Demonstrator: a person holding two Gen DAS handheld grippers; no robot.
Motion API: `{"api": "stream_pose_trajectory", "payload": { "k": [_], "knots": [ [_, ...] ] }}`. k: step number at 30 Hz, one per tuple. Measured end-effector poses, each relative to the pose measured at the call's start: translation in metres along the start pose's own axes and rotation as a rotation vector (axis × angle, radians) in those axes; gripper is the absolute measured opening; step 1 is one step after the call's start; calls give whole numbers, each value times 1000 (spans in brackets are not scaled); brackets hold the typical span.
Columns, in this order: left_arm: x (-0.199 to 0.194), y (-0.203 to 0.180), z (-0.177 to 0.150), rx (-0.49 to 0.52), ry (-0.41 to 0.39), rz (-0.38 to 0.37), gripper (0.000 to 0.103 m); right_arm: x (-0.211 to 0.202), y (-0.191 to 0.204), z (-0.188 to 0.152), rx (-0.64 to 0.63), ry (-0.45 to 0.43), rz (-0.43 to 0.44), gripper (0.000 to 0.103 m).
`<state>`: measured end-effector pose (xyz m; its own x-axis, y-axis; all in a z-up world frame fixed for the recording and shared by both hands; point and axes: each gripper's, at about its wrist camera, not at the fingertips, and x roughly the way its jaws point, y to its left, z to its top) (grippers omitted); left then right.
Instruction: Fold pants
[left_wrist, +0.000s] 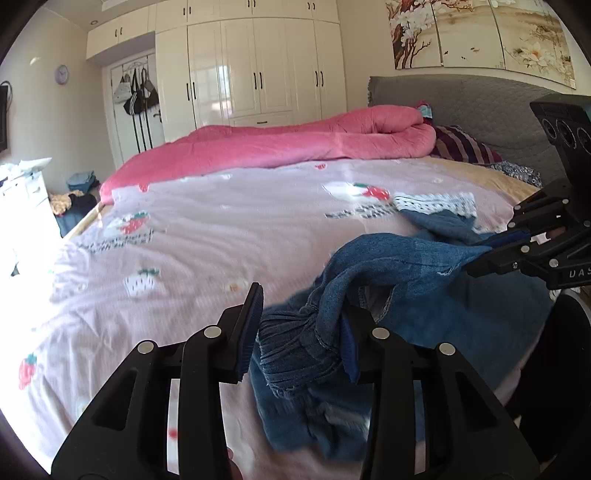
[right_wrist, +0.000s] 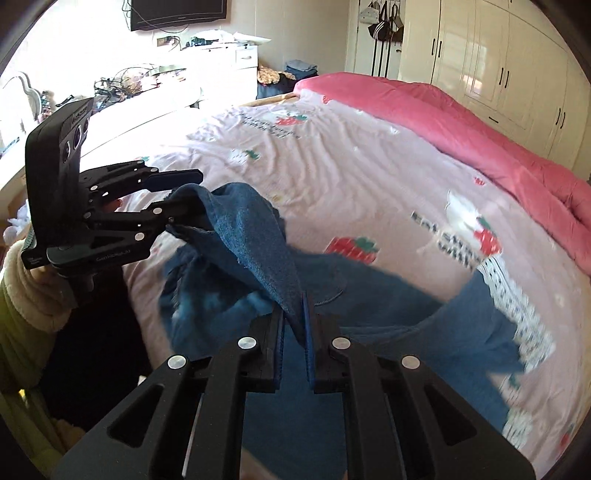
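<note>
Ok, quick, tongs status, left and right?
Left tongs: part open, bunched cuff of the blue pants between the pads.
Right tongs: shut on a pants edge.

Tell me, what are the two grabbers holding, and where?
Both hold the blue pants. The left gripper has a bunched, ribbed part; the right gripper pinches a flat fold of denim nearby.

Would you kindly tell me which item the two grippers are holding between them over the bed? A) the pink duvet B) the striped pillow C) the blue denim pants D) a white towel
C: the right gripper is shut on a fold of the blue denim pants, and the left gripper has bunched denim between its fingers, above the strawberry-print sheet.
</note>
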<state>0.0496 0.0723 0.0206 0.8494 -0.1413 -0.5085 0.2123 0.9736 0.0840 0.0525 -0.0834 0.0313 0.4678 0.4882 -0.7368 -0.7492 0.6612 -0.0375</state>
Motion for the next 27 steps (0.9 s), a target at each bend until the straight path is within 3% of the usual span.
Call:
{"api": "stream_pose_trajectory", "payload": {
  "k": [10, 16, 22, 26, 27],
  "knots": [
    [-13, -10, -51, 9, 160, 6, 32, 26, 40, -54, 36, 72, 80, 9],
    [-23, -5, -48, -3, 138, 57, 34, 33, 48, -62, 77, 57, 124, 9],
    [-14, -5, -58, -16, 226, 65, 40, 50, 47, -75, 111, 84, 117, 11],
    [-19, 5, -61, -45, 246, 82, 58, 52, 46, -76, 119, 82, 120, 12],
    [-21, 8, -62, -53, 256, 83, 58, 54, 45, -76, 124, 82, 122, 12]
  ]
}}
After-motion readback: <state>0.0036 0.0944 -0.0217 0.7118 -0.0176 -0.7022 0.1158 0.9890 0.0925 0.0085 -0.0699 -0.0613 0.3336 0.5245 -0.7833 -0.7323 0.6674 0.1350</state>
